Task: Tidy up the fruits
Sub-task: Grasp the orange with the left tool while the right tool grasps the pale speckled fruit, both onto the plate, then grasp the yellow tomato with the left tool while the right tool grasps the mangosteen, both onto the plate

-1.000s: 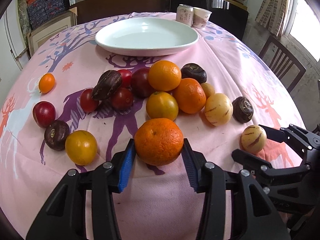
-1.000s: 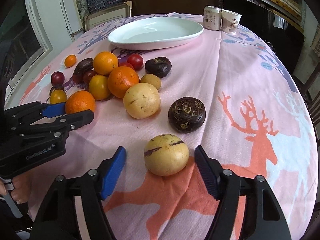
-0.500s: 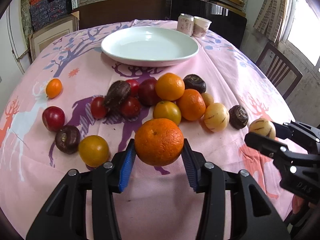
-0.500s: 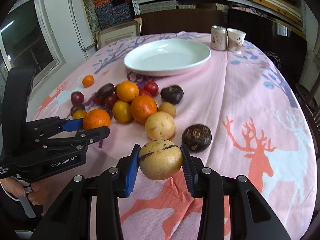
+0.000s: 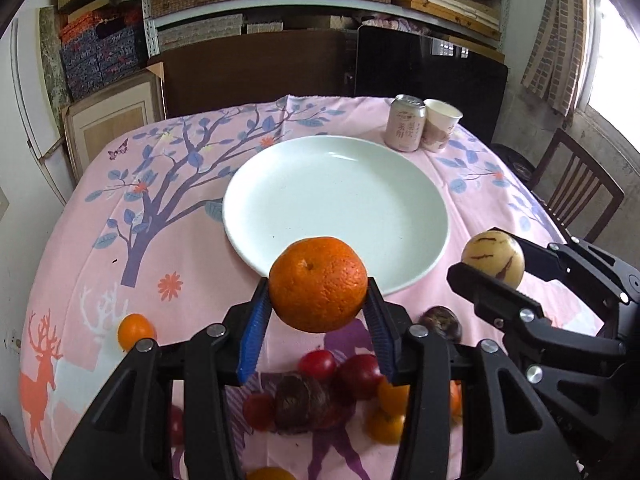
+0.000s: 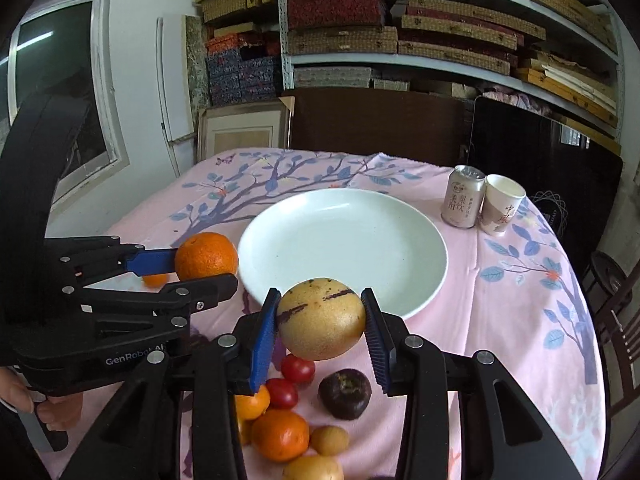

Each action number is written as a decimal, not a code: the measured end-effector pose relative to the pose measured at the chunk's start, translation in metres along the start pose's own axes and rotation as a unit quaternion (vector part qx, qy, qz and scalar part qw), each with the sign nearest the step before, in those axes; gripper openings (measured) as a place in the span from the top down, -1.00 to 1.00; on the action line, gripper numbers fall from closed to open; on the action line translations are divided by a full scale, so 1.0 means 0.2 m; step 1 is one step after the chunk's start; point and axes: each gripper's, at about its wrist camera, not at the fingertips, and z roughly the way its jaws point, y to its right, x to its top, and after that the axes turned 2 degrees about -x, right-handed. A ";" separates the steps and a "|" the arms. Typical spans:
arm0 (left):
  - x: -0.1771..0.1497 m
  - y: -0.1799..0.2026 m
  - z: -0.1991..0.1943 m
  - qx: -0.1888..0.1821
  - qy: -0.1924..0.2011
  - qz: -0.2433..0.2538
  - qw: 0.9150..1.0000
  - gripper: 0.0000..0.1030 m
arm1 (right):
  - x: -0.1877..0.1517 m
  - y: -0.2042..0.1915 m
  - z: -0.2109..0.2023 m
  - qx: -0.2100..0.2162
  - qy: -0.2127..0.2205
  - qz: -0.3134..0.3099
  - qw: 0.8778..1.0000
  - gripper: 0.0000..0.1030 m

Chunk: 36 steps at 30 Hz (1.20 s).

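Now we had lifted both fruits toward the round white ceramic plate (image 5: 432, 208): left gripper (image 5: 318, 308) clamping the dimpled orange mandarin (image 5: 318, 284), right gripper (image 6: 320, 328), jaws just closed, pinching the purple-streaked yellow melon (image 6: 320, 320).

You are working over a round table (image 6: 532, 320) wearing a pink tree-and-deer cloth. A white plate (image 5: 336, 204) is sitting mid-table, a can (image 5: 405, 128) and paper cup (image 5: 440, 124) are standing behind it, and loose fruit (image 6: 344, 394) is lying along the near edge
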 end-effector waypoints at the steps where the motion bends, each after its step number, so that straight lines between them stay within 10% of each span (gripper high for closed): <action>1: 0.02 -0.02 0.07 0.006 -0.011 -0.003 1.000 0.13 | 0.02 0.00 0.07 -0.006 -0.014 -0.005 1.000 0.20; 12: 0.14 -0.10 0.44 0.020 -0.056 0.000 0.998 0.12 | 0.04 -0.05 0.54 -0.042 -0.107 -0.063 0.991 0.19; 16: 0.14 -0.07 0.48 0.019 -0.069 0.005 0.997 0.01 | 0.02 -0.07 0.58 -0.067 -0.112 -0.083 0.988 -0.19; 27: -0.07 -0.09 -0.12 0.015 0.046 0.005 0.999 -0.54 | -0.10 0.11 -0.05 -0.018 -0.035 0.000 0.999 -0.35; 36: -0.54 -0.16 -0.33 0.026 0.020 -0.015 0.999 -0.55 | -0.48 0.14 -0.38 -0.014 -0.030 0.046 0.998 -0.64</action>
